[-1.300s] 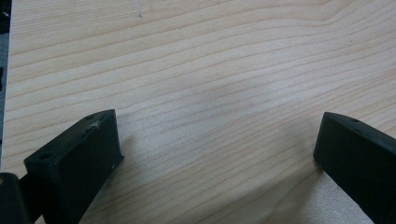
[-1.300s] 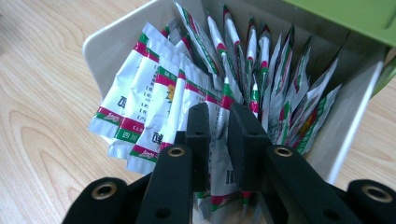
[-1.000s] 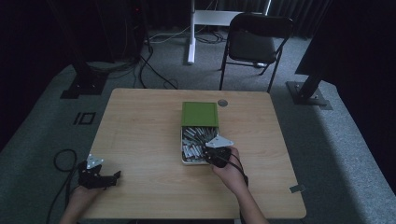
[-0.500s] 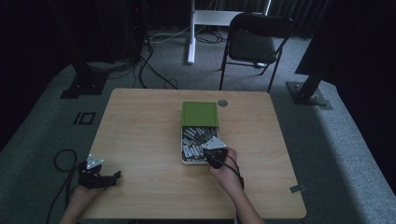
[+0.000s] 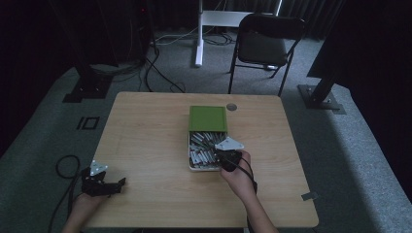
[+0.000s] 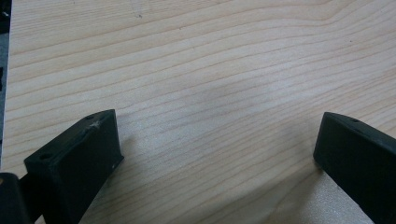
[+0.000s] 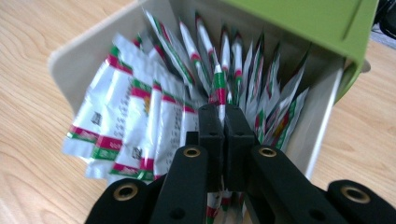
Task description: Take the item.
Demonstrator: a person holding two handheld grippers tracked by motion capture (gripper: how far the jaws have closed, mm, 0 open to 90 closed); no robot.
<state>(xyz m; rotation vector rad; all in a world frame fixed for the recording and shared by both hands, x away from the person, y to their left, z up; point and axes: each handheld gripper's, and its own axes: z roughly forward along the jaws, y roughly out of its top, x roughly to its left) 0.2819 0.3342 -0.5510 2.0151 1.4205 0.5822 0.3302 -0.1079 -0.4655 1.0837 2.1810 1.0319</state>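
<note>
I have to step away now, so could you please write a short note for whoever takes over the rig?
Right tongs: shut on one packet standing among the packets in the box, under its green lid.
Left tongs: open, holding nothing, over bare table near the front left corner.
Done: one packet gripped.
Left: lift it out of the box; it has not come clear of the others yet.

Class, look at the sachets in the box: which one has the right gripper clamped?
The upright sachet in the middle of the box: the right gripper has its jaws shut on its edge; the others stand or lean free beside it.
</note>
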